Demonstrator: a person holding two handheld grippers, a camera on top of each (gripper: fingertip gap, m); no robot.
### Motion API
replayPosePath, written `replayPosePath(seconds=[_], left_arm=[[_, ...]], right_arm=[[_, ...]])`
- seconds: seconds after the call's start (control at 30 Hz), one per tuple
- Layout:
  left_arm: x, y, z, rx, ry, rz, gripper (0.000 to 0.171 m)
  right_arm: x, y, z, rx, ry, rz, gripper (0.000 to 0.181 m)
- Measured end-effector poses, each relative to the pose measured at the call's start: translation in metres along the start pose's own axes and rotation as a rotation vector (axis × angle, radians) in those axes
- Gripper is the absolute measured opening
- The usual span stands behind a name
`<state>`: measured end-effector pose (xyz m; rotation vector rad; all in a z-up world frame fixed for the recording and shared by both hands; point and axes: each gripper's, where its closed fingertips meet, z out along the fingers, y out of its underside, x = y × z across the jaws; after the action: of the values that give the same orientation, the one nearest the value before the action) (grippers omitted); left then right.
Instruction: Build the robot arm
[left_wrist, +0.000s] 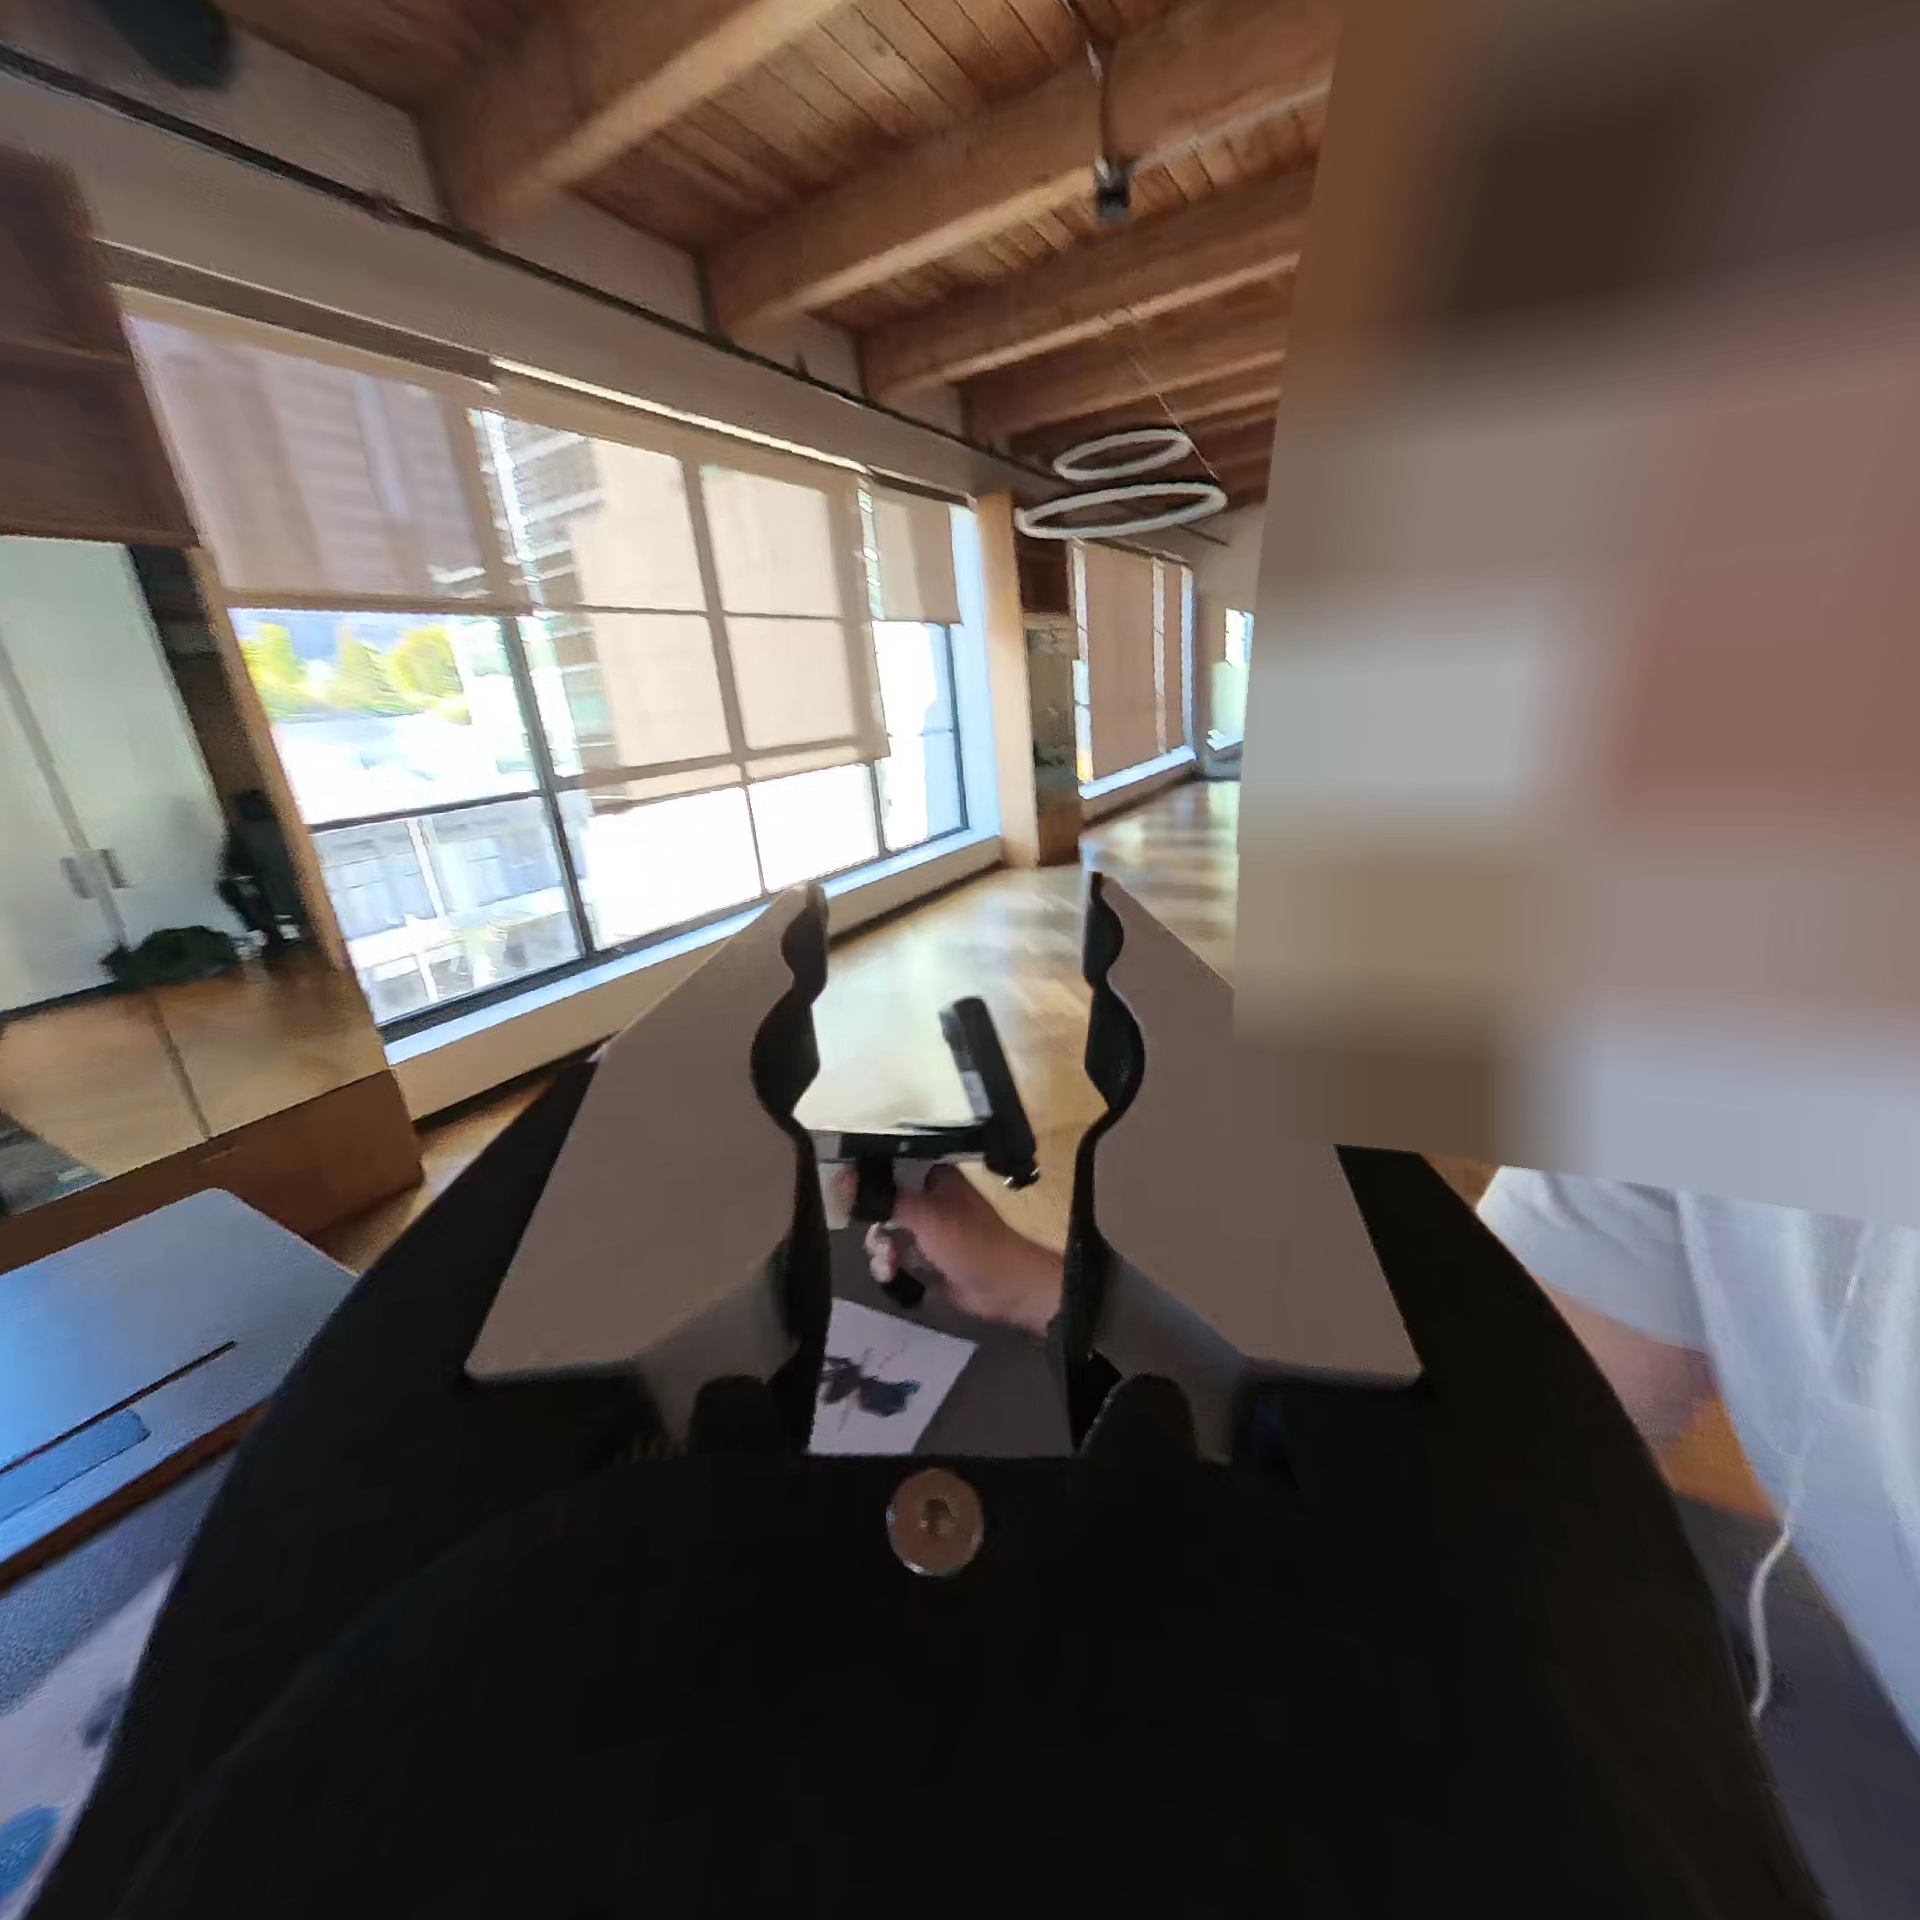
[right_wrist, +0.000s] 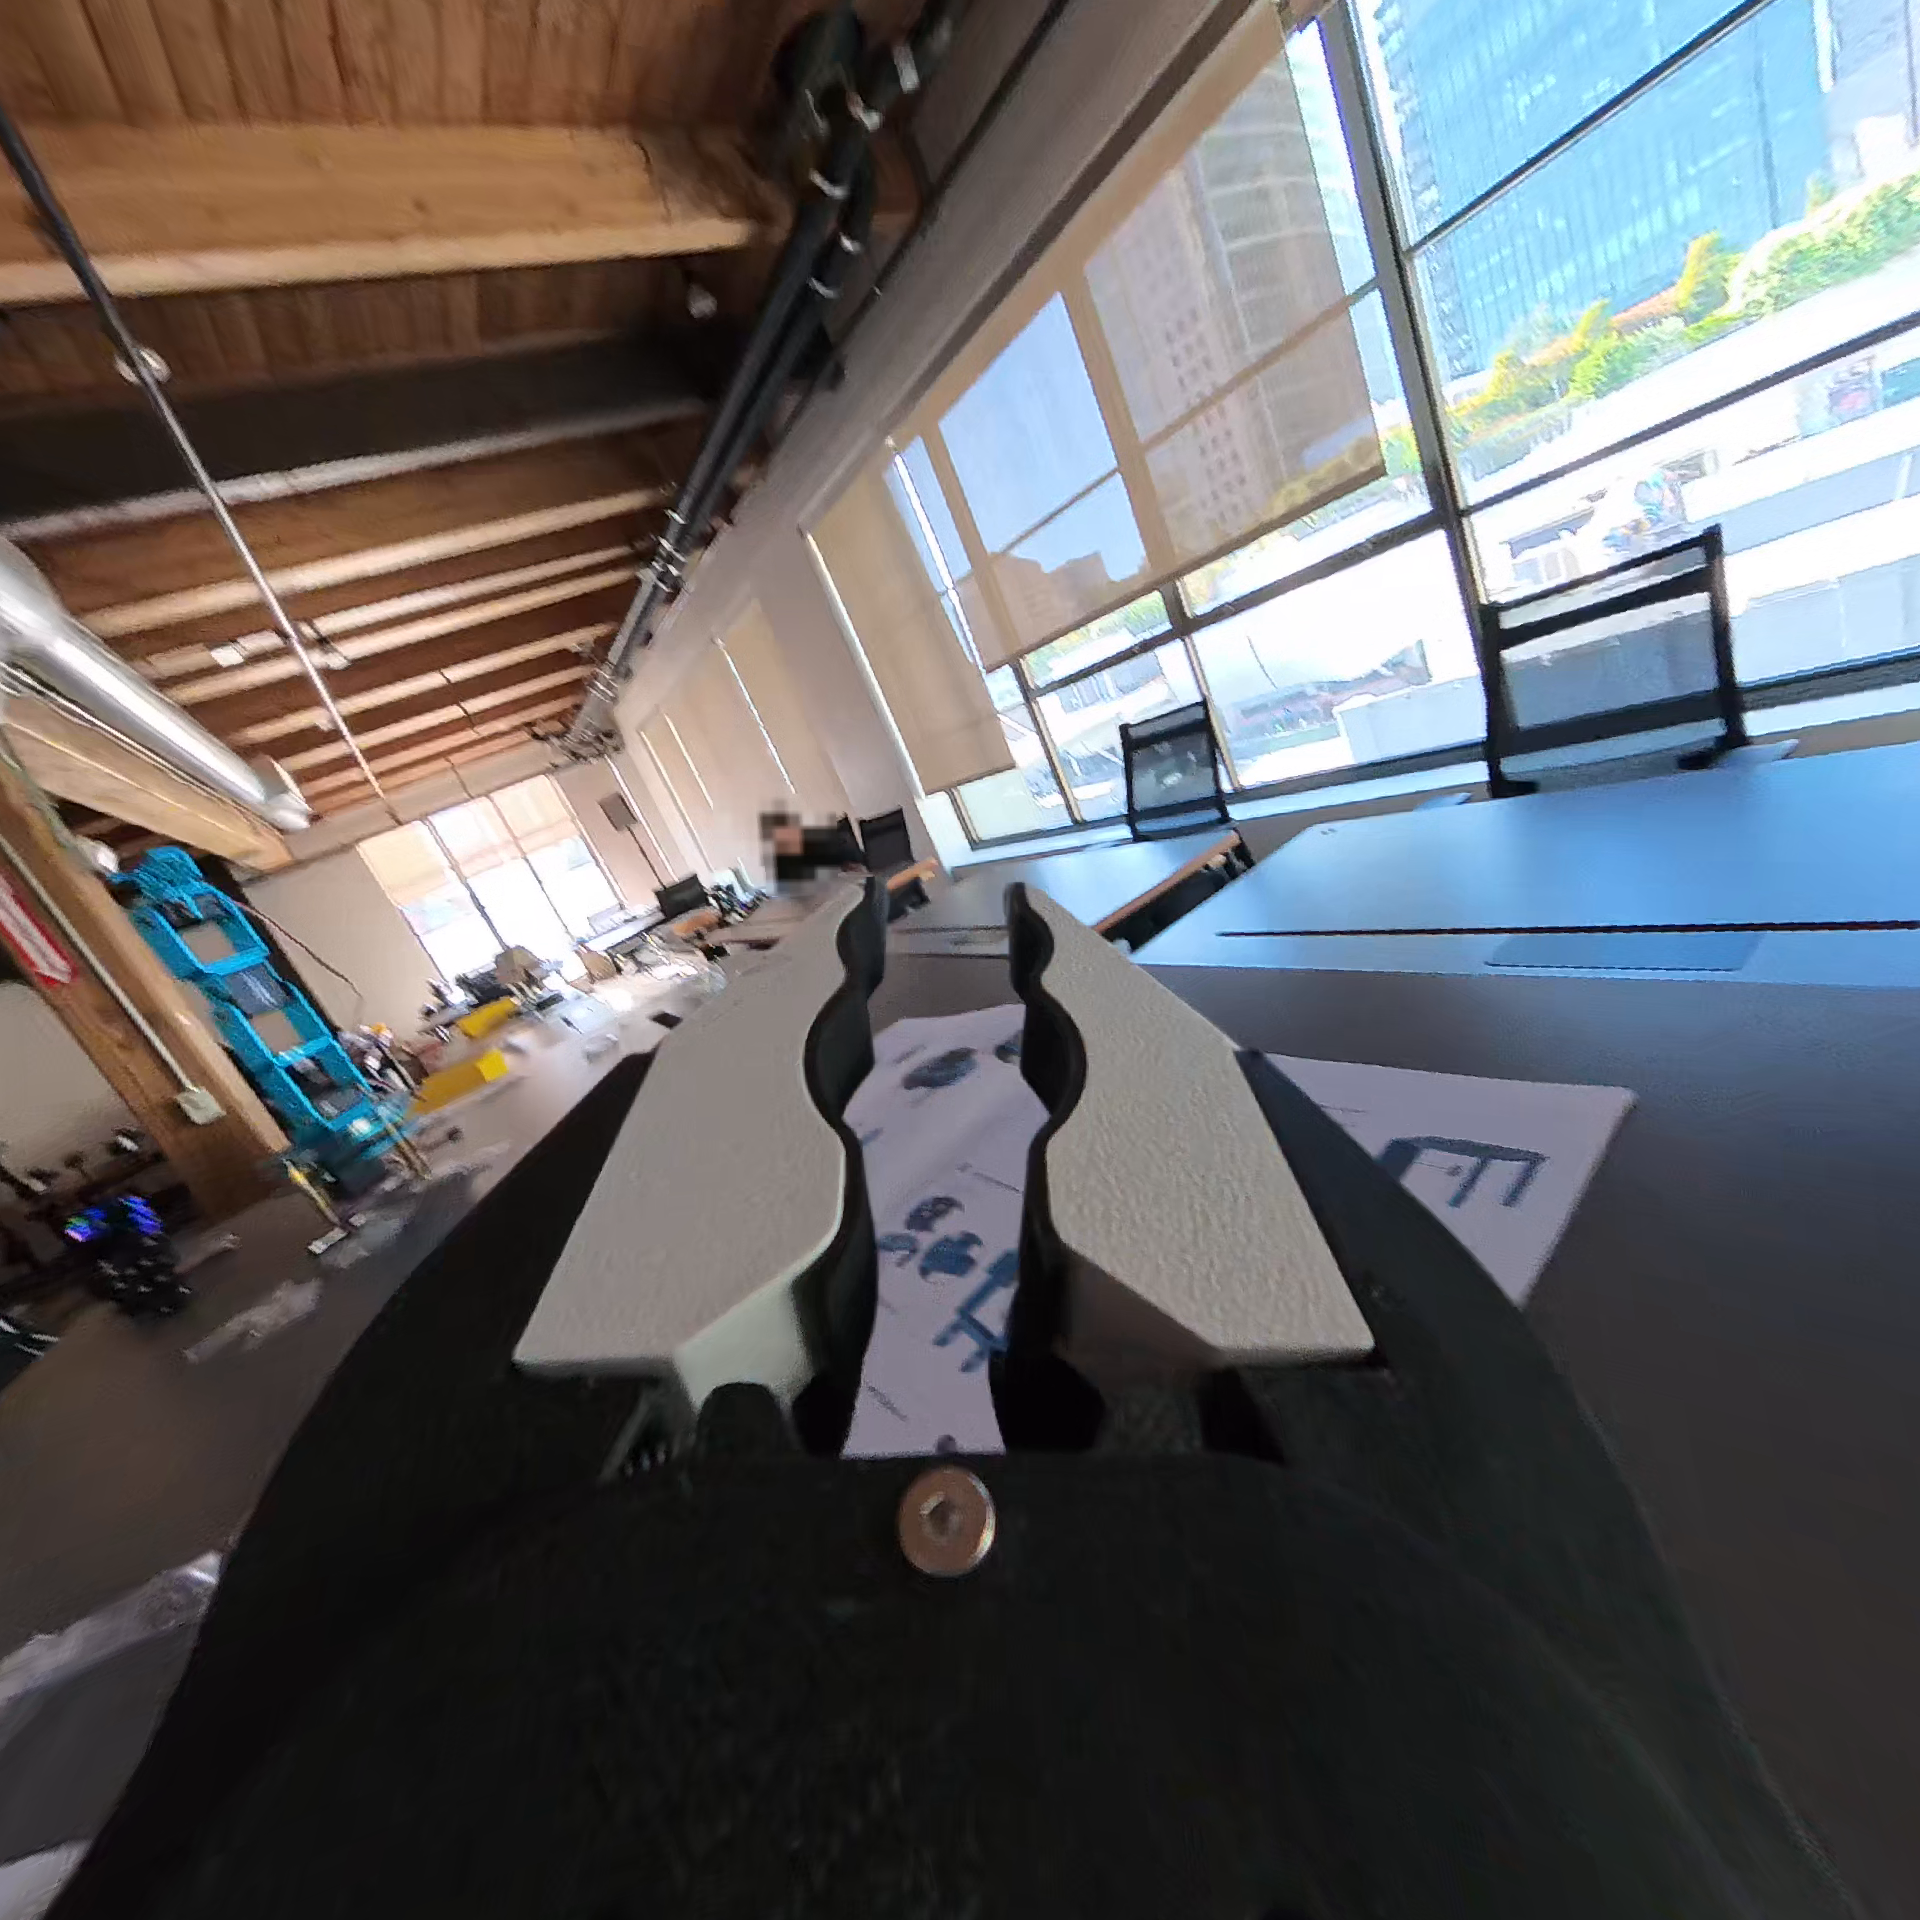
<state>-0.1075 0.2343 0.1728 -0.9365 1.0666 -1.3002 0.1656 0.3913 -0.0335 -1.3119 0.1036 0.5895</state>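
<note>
nothing is seen gripped or shifted by either tool, so no finished step can be read from these views. the left gripper (left_wrist: 951, 909) is held up in the air with its jaws spread wide and empty, pointed across the room; seen through that gap, a hand (left_wrist: 961, 1252) is wrapped round the black handle of the right gripper (left_wrist: 977, 1101), just above a white printed sheet (left_wrist: 894, 1387). in its own view the right gripper (right_wrist: 945, 902) is carried low over that printed sheet (right_wrist: 1444, 1153), jaws parted by a narrower gap and nothing between them; whether the sheet is touched cannot be told. the sheet is flat, thin paper with blue and dark figures, lying on a matte dark table (right_wrist: 1714, 1299) (smooth, faintly reflective). the finger backs are pale grey and grainy, wedge-shaped, and their inner pads are black and wavy, set in a rough black body closed by one bright hex screw (right_wrist: 947, 1525). beyond the sheet, mesh-backed black chairs (right_wrist: 1610, 660) stand near tall windows under a timber-beamed ceiling.
</note>
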Motion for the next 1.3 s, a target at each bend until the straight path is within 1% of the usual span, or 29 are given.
replayPosePath(seconds=[0.07, 0.13, 0.2, 0.27, 0.33, 0.4, 0.53, 0.6, 0.67, 0.73, 0.87, 0.93, 1.03, 1.1, 1.17, 1.23, 1.3], left_arm=[[0.035, -0.003, -0.013, 0.021, -0.081, -0.058, 0.054], [0.073, -0.001, -0.031, 0.029, -0.177, -0.097, 0.053], [0.113, 0.001, -0.054, 0.013, -0.290, -0.131, 0.051], [0.151, 0.002, -0.082, -0.043, -0.420, -0.163, 0.051], [0.192, -0.004, -0.112, -0.094, -0.550, -0.180, 0.051], [0.233, -0.015, -0.144, -0.136, -0.702, -0.151, 0.051], [0.308, -0.031, -0.227, -0.235, -1.109, -0.056, 0.050], [0.344, -0.040, -0.263, -0.230, -1.255, -0.032, 0.048], [0.374, -0.049, -0.295, -0.215, -1.357, -0.015, 0.048], [0.398, -0.058, -0.325, -0.217, -1.446, 0.009, 0.047], [0.437, -0.081, -0.386, -0.266, -1.584, 0.090, 0.046], [0.450, -0.093, -0.416, -0.265, -1.616, 0.108, 0.046], [0.465, -0.105, -0.462, -0.280, -1.633, 0.116, 0.046], [0.474, -0.112, -0.504, -0.330, -1.693, 0.132, 0.046], [0.482, -0.116, -0.544, -0.382, -1.739, 0.141, 0.046], [0.486, -0.119, -0.579, -0.412, -1.751, 0.145, 0.046], [0.482, -0.121, -0.608, -0.415, -1.738, 0.127, 0.044]], right_arm=[[-0.006, -0.001, 0.002, 0.036, -0.020, 0.054, 0.024], [-0.014, 0.002, 0.006, 0.031, -0.045, 0.063, 0.024], [-0.020, 0.003, 0.007, 0.041, -0.052, 0.062, 0.022], [-0.027, 0.000, 0.009, 0.062, -0.076, 0.074, 0.021], [-0.034, -0.002, 0.012, 0.079, -0.094, 0.083, 0.021], [-0.044, -0.002, 0.014, 0.087, -0.121, 0.066, 0.018], [-0.067, 0.005, 0.018, 0.051, -0.166, -0.049, 0.016], [-0.082, 0.006, 0.018, 0.044, -0.189, -0.120, 0.015], [-0.101, 0.003, 0.016, 0.035, -0.202, -0.203, 0.015], [-0.131, -0.003, 0.014, 0.014, -0.247, -0.278, 0.016], [-0.211, -0.009, 0.007, -0.051, -0.383, -0.429, 0.023], [-0.256, -0.005, 0.001, -0.116, -0.472, -0.420, 0.030], [-0.330, 0.008, -0.021, -0.213, -0.599, -0.362, 0.038], [-0.373, 0.023, -0.039, -0.255, -0.617, -0.366, 0.039], [-0.404, 0.044, -0.050, -0.291, -0.571, -0.393, 0.038], [-0.432, 0.067, -0.057, -0.322, -0.542, -0.406, 0.035], [-0.458, 0.085, -0.058, -0.327, -0.520, -0.404, 0.032]])
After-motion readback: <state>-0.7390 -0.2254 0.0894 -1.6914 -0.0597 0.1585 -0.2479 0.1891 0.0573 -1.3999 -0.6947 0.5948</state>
